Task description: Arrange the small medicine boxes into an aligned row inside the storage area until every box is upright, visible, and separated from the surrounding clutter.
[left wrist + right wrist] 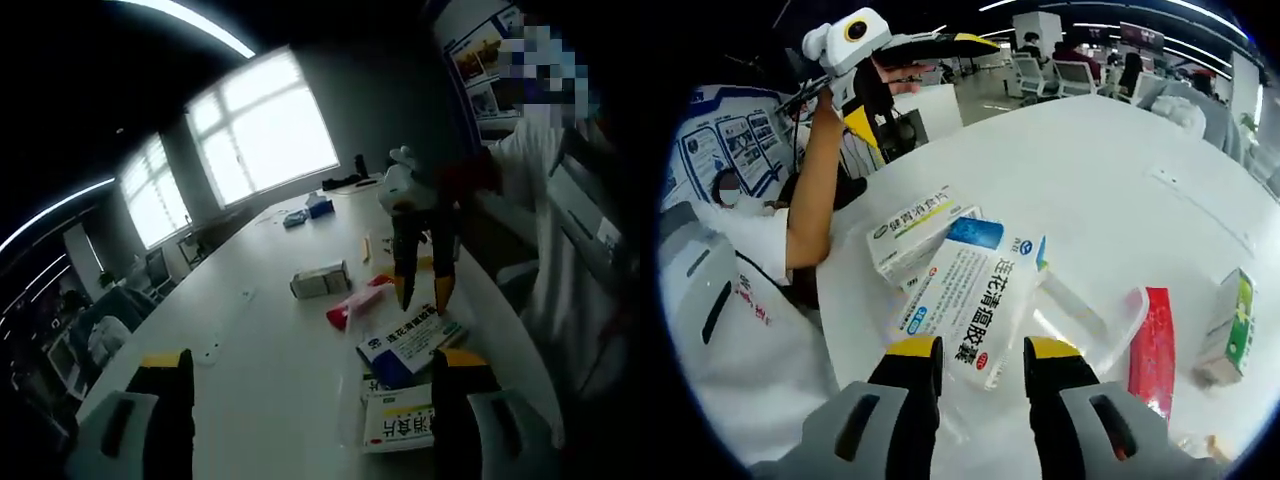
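Several medicine boxes lie flat at the near edge of a white table (250, 340). Under my right gripper (983, 350) is a blue-and-white box (965, 300) (410, 345); the jaws are open just above it. Beside it lies a white box with green print (915, 235), seen with a yellow band (400, 425) in the left gripper view. My left gripper (315, 362) is held wide open over the table, gripping nothing, and a hand holds it raised (905, 85) in the right gripper view. My right gripper (423, 295) points its yellow tips down at the blue box.
A clear plastic tray (1095, 320) and a red packet (1155, 350) (350, 308) lie beside the boxes. A green-and-white box (1230, 325) lies further along, a grey-white box (320, 282) mid-table. A person in white stands at the table's edge (730, 290). Small blue items (318, 207) lie at the far end.
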Demonstrator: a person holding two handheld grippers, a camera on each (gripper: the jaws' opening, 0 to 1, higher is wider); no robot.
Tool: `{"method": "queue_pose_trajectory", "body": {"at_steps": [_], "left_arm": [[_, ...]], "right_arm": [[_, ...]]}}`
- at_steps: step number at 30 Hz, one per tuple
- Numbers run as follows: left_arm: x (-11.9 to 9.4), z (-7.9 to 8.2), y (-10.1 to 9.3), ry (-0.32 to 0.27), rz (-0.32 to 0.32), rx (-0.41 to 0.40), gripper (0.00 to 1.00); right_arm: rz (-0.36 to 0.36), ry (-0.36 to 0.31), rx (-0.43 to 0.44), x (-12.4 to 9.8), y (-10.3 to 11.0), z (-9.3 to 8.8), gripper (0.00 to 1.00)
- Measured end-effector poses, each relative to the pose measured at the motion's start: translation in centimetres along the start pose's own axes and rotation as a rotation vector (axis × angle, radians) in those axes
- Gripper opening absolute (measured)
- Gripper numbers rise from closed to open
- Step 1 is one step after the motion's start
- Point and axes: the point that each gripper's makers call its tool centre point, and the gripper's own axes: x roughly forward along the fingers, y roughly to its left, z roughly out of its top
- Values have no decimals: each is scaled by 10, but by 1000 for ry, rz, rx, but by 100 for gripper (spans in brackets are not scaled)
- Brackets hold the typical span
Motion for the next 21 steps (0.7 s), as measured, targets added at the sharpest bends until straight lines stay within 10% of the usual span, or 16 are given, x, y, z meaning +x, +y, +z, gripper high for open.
{"method": "queue_pose_trajectory", "body": {"at_steps": [21], "left_arm": [[-2,9,-6,-27,-8,12,99]], "right_arm": [[118,-103,135,13,16,16,21]]}}
